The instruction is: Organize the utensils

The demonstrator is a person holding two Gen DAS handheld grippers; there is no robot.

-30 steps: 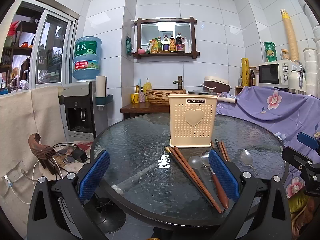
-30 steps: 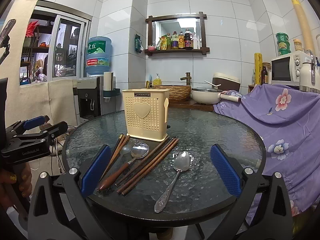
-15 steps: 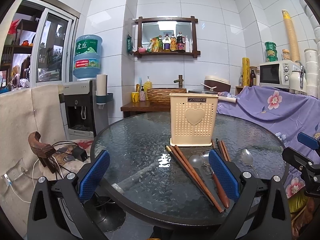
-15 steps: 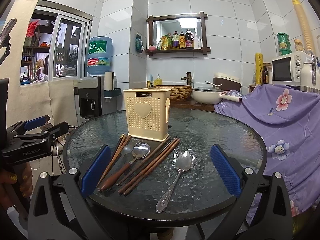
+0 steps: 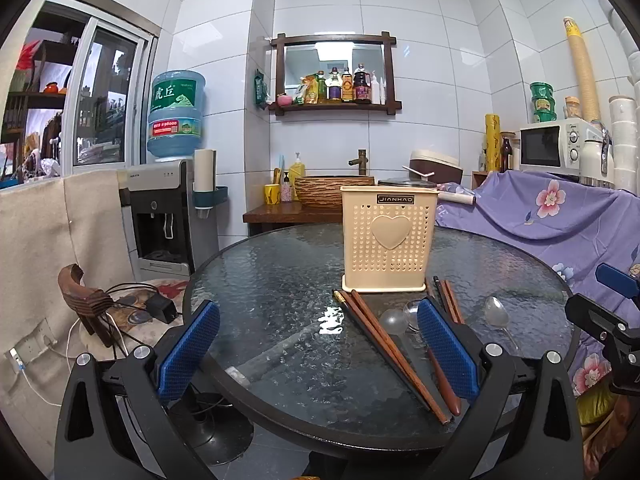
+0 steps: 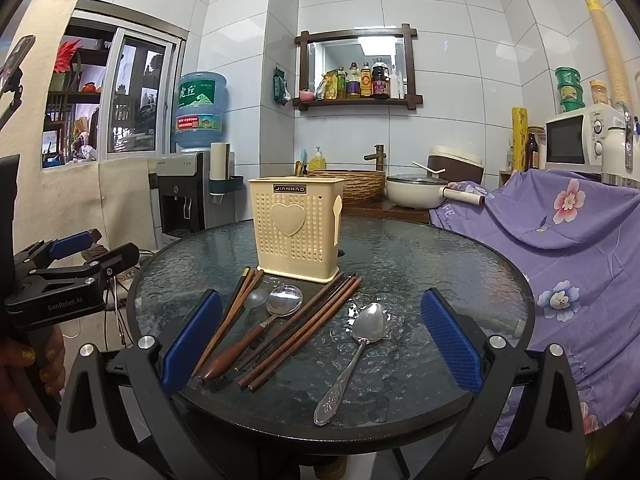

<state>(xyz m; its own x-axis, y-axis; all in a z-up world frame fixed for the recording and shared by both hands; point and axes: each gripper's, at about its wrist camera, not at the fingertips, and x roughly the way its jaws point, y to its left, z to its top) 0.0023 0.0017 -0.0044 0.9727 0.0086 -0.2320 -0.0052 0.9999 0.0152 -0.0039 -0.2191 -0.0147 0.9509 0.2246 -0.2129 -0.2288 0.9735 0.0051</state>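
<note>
A cream perforated utensil holder (image 6: 297, 229) with a heart stands upright on the round glass table (image 6: 420, 256); it also shows in the left wrist view (image 5: 388, 238). In front of it lie several dark chopsticks (image 6: 304, 330), a wooden-handled spoon (image 6: 256, 334), a small clear spoon (image 6: 256, 299) and a metal spoon (image 6: 352, 350). My right gripper (image 6: 320, 344) is open and empty, just above the table's near edge. My left gripper (image 5: 318, 352) is open and empty, left of the chopsticks (image 5: 390, 346).
A purple flowered cloth (image 6: 560, 232) covers furniture right of the table. A water dispenser (image 5: 168, 216) stands at the left, a counter with a basket sink (image 5: 334, 190) behind. Cables and a wooden piece (image 5: 84, 300) lie on the floor at left.
Both grippers have crept slightly forward and nothing on the table has moved.
</note>
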